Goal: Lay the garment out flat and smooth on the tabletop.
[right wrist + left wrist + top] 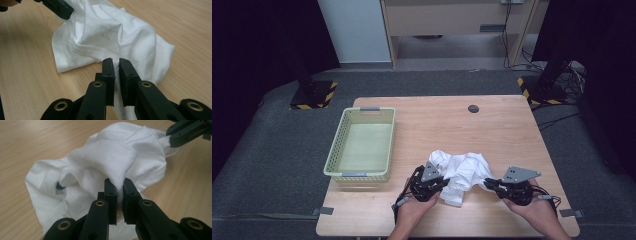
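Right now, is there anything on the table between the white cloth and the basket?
Nothing visible. The cloth, pinched by both the left gripper and right gripper, has only bare table between it and the basket.

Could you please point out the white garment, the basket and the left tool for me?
white garment [464,167]: high view, on its crumpled middle.
basket [332,159]: high view, on its left rim.
left tool [120,188]: left gripper view, midway between its tips.
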A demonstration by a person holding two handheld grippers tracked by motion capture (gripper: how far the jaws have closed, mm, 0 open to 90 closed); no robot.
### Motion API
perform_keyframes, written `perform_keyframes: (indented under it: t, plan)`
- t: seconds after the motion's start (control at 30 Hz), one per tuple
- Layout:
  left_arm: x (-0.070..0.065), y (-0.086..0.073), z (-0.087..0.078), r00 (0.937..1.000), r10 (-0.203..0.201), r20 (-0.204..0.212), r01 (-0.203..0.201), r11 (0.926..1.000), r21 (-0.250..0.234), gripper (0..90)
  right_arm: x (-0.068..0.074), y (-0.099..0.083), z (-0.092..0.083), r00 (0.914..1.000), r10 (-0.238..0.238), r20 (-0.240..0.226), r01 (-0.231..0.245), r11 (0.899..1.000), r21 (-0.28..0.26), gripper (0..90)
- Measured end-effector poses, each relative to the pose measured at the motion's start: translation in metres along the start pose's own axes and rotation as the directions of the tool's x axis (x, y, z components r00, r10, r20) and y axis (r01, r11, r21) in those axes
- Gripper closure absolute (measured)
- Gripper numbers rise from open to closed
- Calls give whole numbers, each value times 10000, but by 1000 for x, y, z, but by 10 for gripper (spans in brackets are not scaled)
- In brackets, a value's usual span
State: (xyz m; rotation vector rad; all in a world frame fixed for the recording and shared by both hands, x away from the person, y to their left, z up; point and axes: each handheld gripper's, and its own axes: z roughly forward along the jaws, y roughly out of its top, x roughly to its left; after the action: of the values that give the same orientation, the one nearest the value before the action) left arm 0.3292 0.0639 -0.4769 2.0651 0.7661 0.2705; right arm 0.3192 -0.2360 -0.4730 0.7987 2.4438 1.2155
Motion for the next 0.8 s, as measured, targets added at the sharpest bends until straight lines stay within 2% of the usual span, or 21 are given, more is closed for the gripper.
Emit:
perform_keyframes:
  t: [0.1,0.2,0.37,0.5,0.6,0.7,0.8]
  plan:
    - [-4,4,-4,10000,44,68,-43,10000,-58,845,-3,0,-5,10000,-25,30,25,10000,18,843]
    - [-9,11,-9,9998,182,123,-180,9996,-204,845,-3,1,-12,10000,44,13,-43,9998,-180,847]
    - [-11,26,-13,9996,255,137,-249,9989,-385,845,-4,8,-20,9997,-99,220,107,9993,-372,852]
    - [-7,30,-11,9998,65,170,-58,9993,-371,845,-9,15,-22,9996,-122,268,135,9989,-455,853]
    - [-1,31,-6,9998,3,179,1,9997,-231,845,-13,16,-16,9996,-59,260,70,9991,-427,853]
    - [8,31,1,9986,-374,373,383,9990,-240,845,-18,16,-9,9997,-7,229,17,9990,-446,853]
    - [16,32,8,9983,-461,362,467,9988,-159,845,-27,15,-4,9996,209,191,-199,9984,-533,853]
